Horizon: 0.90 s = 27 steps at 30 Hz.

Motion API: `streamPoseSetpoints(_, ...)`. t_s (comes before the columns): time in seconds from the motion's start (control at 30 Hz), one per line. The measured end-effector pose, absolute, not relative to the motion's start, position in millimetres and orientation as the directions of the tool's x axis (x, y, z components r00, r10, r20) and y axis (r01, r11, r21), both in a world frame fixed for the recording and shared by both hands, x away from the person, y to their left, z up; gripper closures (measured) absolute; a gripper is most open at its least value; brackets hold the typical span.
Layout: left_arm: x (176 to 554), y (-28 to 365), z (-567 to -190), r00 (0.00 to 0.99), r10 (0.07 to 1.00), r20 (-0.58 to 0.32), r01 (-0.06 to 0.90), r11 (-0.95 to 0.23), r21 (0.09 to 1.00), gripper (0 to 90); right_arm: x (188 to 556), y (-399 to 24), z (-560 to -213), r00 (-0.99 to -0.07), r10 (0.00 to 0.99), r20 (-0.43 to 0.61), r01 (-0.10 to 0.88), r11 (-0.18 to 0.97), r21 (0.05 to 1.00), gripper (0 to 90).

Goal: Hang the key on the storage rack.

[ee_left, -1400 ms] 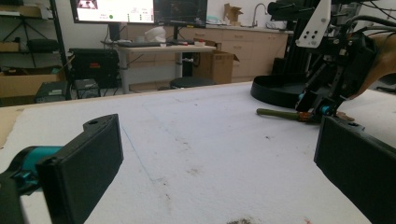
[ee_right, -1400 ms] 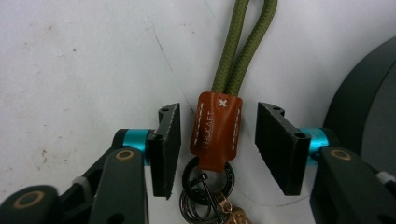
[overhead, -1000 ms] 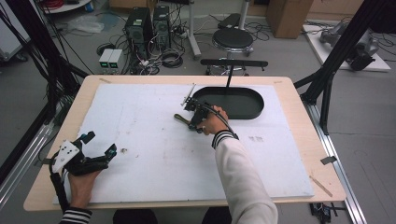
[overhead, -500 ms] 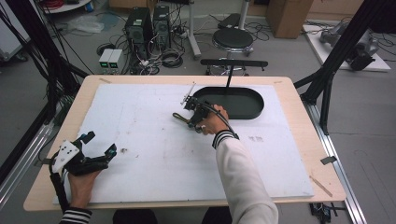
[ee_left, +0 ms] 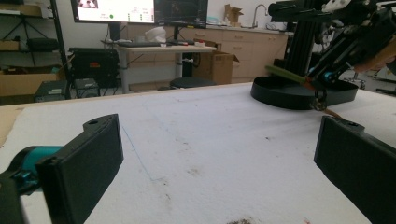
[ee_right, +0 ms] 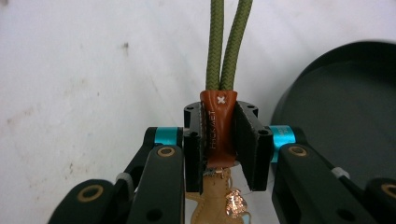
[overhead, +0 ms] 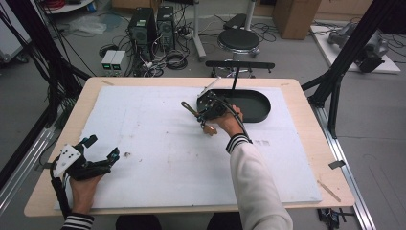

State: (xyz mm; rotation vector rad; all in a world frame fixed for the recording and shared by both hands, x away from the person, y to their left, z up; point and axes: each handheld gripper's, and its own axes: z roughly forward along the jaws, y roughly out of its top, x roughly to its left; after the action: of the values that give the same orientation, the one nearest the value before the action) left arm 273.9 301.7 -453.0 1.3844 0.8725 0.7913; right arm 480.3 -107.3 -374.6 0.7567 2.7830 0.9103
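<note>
My right gripper (ee_right: 219, 116) is shut on the brown leather tab (ee_right: 218, 127) of a strap. The strap's doubled olive-green cord (ee_right: 223, 46) runs on past the jaws. A tan leather piece with a coppery bit (ee_right: 233, 203) hangs below. In the high view the right gripper (overhead: 203, 112) is held above the white board, just left of the black oval tray (overhead: 253, 106), with the cord loop (overhead: 186, 106) sticking out to the left. My left gripper (overhead: 102, 147) rests at the near left corner, jaws wide open with nothing between them (ee_left: 219, 154).
A white foam board (overhead: 158, 143) covers the wooden table (overhead: 306, 129). The tray (ee_left: 289, 91) lies at the far right of the board, and a black bar on a post (overhead: 239, 64) stands behind it. Small dark marks dot the board's middle.
My right gripper has lifted a little off the board and shifted slightly toward the tray, with the strap still clamped in it. The left hand has stayed put.
</note>
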Motion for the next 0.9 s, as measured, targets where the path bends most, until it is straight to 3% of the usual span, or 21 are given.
streamPoseSetpoints(0.43, 274, 302, -453, 0.477, 0.877, -0.052, 0.032, 0.042, 0.999, 1.7, 463, -136, -342, -0.83, 0.554, -0.065, 0.316, 0.564, 0.763, 73.6)
streamPoseSetpoints(0.9, 273, 301, -453, 0.476, 0.878, -0.046, 0.028, 0.037, 0.999, 1.7, 447, -164, -319, -0.752, 0.65, -0.114, 0.271, 0.462, 0.845, 73.5)
